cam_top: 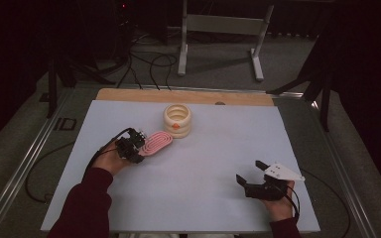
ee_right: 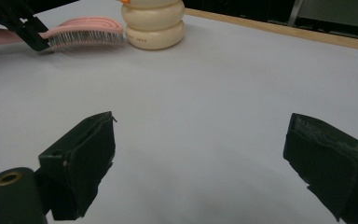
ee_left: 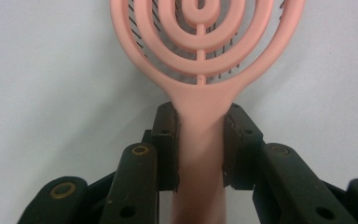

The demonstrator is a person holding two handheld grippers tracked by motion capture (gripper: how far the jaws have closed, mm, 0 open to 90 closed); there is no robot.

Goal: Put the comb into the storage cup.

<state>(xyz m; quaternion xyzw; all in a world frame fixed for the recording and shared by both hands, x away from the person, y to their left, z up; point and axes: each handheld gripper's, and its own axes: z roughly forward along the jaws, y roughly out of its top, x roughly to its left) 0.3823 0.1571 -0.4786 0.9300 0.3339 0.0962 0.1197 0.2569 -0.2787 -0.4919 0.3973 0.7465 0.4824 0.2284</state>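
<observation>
The pink plastic hairbrush with looped ribs (ee_left: pixel 200 42) lies bristles-down on the white table sheet (cam_top: pixel 188 178), just beside a cream ribbed container (cam_top: pixel 177 120). The left gripper (cam_top: pixel 138 148) clamps its handle; the right gripper (cam_top: pixel 250 171), well apart, gapes wide, holding nothing.

The white sheet (cam_top: pixel 193 188) lies bare across its whole middle and near edge, so a hand could pass freely there. Between the left gripper (cam_top: pixel 135 147) and the right gripper (cam_top: pixel 250 177) nothing stands. The right gripper's wide-apart jaws have only bare sheet between and ahead of them. The one crowded spot is at the far left: the cream holder (cam_top: pixel 177 119) stands upright just beyond the brush (cam_top: pixel 157 142), whose far end lies close beside its base. Right of the holder the sheet is bare to its far edge.
</observation>
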